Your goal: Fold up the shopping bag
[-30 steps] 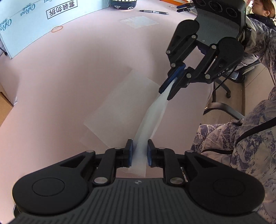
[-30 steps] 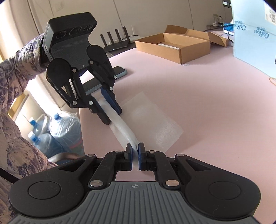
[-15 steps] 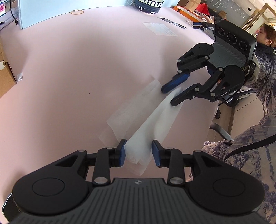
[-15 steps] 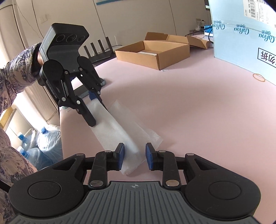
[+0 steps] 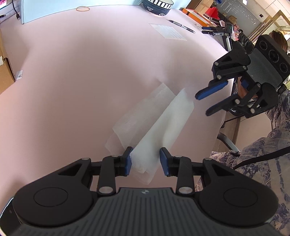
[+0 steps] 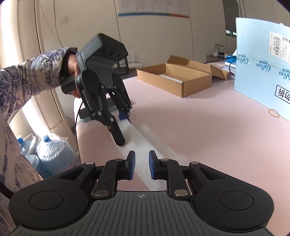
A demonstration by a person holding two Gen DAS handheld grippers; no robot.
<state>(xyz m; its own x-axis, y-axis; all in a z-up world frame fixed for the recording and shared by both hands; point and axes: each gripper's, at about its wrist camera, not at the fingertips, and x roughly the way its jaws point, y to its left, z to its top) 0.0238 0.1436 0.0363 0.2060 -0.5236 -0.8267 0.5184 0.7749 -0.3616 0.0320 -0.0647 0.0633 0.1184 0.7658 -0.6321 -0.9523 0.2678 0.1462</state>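
Observation:
The thin white shopping bag (image 5: 159, 125) lies flat on the pink table (image 5: 81, 81), folded lengthwise into a long strip over a wider translucent layer. My left gripper (image 5: 145, 160) is open, its blue pads either side of the strip's near end, gripping nothing. From the right wrist view the same bag (image 6: 143, 143) runs away from my right gripper (image 6: 141, 164), which is open above its near end. The left gripper (image 6: 123, 130) hangs over the far end there. In the left wrist view the right gripper (image 5: 202, 104) hovers open just off the bag's far end.
An open cardboard box (image 6: 174, 79) and a light blue board (image 6: 262, 72) stand at the back. A rubber band (image 6: 273, 113), a striped bowl (image 5: 156, 6), a pen (image 5: 182, 28) and a paper sheet (image 5: 167, 33) lie farther off. Water bottles (image 6: 52, 152) sit below the table edge (image 5: 226, 109).
Both grippers were shut on the ends of the strip, holding it lifted. They have opened, the bag has dropped flat on the table, and both have drawn back slightly.

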